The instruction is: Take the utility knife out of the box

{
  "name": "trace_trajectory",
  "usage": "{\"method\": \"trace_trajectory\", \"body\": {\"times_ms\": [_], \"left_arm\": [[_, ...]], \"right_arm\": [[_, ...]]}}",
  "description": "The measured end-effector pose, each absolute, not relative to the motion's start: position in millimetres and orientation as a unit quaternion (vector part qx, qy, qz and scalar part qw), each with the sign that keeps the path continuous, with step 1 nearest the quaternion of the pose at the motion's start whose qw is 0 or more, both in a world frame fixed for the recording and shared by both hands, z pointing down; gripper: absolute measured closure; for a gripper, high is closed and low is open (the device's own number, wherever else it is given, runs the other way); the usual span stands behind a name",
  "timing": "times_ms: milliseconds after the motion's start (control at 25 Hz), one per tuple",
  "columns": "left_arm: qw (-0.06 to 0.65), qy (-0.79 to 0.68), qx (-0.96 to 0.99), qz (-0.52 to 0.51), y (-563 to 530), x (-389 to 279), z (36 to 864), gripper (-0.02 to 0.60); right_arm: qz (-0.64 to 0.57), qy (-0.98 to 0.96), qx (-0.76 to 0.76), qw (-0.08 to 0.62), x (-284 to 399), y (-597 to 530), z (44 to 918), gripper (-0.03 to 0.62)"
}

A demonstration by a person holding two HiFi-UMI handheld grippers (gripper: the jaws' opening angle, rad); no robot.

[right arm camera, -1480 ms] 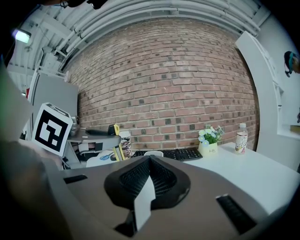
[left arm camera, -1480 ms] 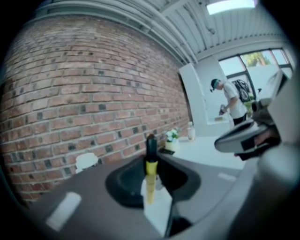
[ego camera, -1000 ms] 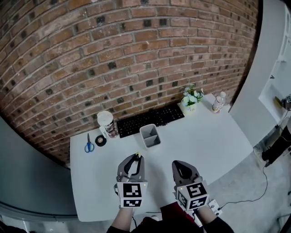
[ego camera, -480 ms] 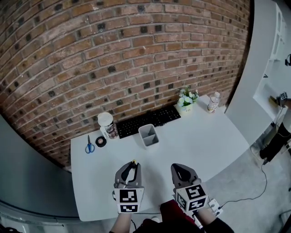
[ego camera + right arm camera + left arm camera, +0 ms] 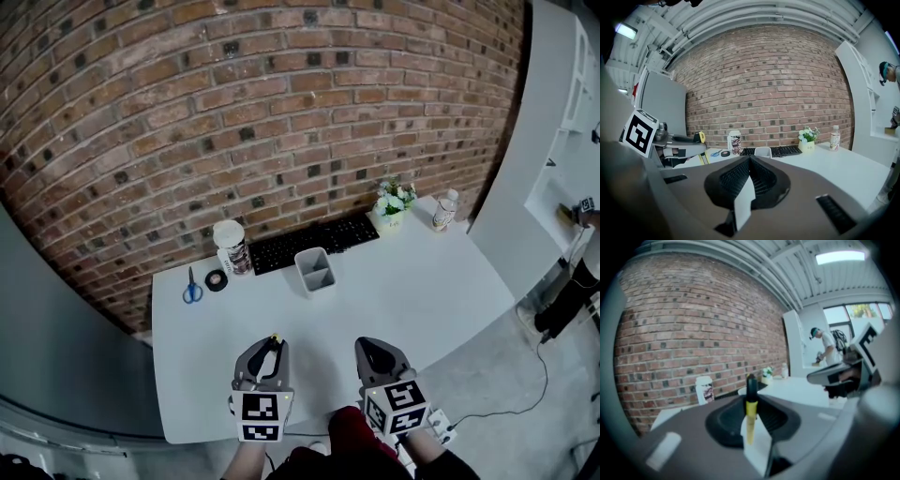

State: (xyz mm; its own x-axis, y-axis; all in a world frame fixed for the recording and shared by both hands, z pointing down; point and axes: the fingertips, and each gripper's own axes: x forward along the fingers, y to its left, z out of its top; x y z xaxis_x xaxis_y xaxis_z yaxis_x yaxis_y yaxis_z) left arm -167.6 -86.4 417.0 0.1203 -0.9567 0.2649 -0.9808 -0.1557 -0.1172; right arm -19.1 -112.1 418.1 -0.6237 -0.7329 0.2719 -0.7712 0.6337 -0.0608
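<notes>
Found knife clamped between the pads of left gripper. Placed it out of box and well apart from it, above near edge of table. Found right gripper closed on nothing, just beside the left.

Judged slip as main risk. Put cause down to the hold: pinched on narrow flanks only, across a thin strip of pad, hence free to pivot or slide out under a jolt or quick swing. Expected a drop from here to end on floor as readily as on tabletop, given the spot near the edge. Could not tell whether blade was extended; if so, rated a brush against right gripper or table as a hazard when setting down. Flagged loosening the grip before resting knife on a surface as second cause of a fall.

Read long axis as lying along the jaws, in line with left gripper: pointed away from the person, toward wall. Saw black end farthest out in left gripper view, yellow body behind it between the pads. Saw small yellow tip poking past jaw tips in head view.
</notes>
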Motion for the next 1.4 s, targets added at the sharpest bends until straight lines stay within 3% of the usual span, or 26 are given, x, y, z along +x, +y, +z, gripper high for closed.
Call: {"method": "trace_trajectory", "body": {"times_ms": [1400], "left_arm": [[0.07, -0.658, 0.742, 0.107, 2, -191, 421, 0.505]], "right_arm": [[0.062, -0.903, 0.413, 0.097, -28, -39, 404, 0.586]]}}
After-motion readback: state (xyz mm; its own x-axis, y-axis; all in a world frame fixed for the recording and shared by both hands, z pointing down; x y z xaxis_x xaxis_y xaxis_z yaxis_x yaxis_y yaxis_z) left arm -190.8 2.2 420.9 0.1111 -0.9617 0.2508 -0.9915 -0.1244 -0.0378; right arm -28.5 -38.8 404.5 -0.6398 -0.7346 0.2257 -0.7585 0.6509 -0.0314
